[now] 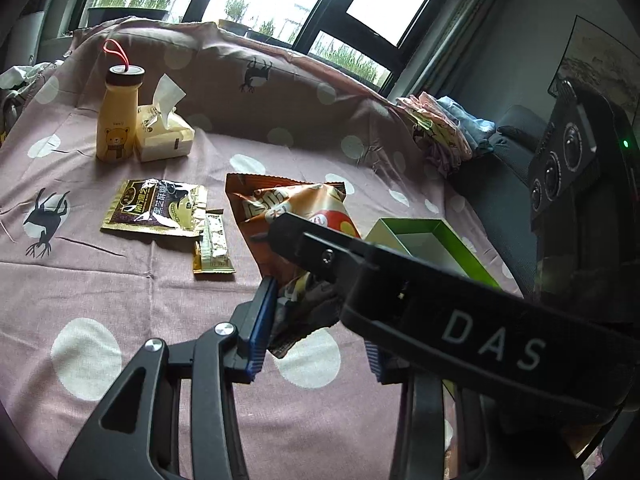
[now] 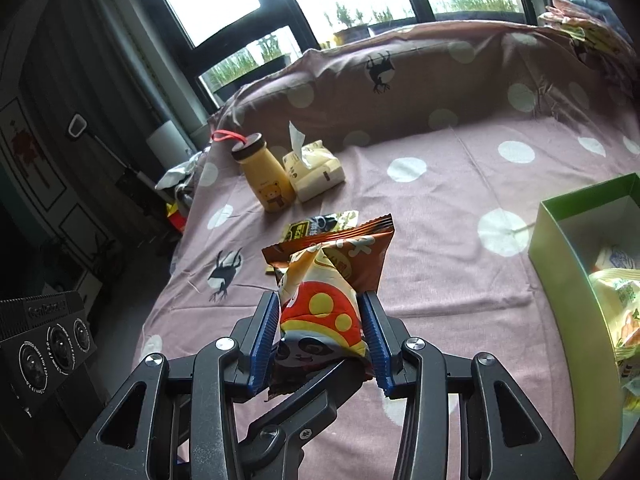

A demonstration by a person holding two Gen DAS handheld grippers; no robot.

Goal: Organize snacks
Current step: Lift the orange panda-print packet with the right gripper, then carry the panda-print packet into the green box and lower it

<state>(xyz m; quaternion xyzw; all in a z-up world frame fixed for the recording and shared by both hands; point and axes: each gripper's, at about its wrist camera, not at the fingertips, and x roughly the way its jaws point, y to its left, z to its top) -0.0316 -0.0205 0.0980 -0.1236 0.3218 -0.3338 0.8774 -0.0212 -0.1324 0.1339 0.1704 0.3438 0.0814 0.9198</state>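
**Ana:** Right wrist view has the right tool (image 2: 320, 334) clamped on the panda snack bag (image 2: 320, 300), blue pads pressing both sides, bag lifted off the bed (image 2: 440, 280).

**Ben:** And the target?

**Ana:** The green box (image 2: 560, 264) sits at the bed's right edge, off to the right of that tool, already holding a few packets. The bag's long axis points away from the tool, toward the headboard end.

**Ben:** What about the other side?

**Ana:** The left tool (image 1: 320, 324) stands open around the same bag's lower end, one pad just beside it, not pinching. The right tool is nearer the box, so the drop looks like its job. A dark sachet (image 1: 156, 208) and a gold bar (image 1: 212, 244) wait mid-bed.
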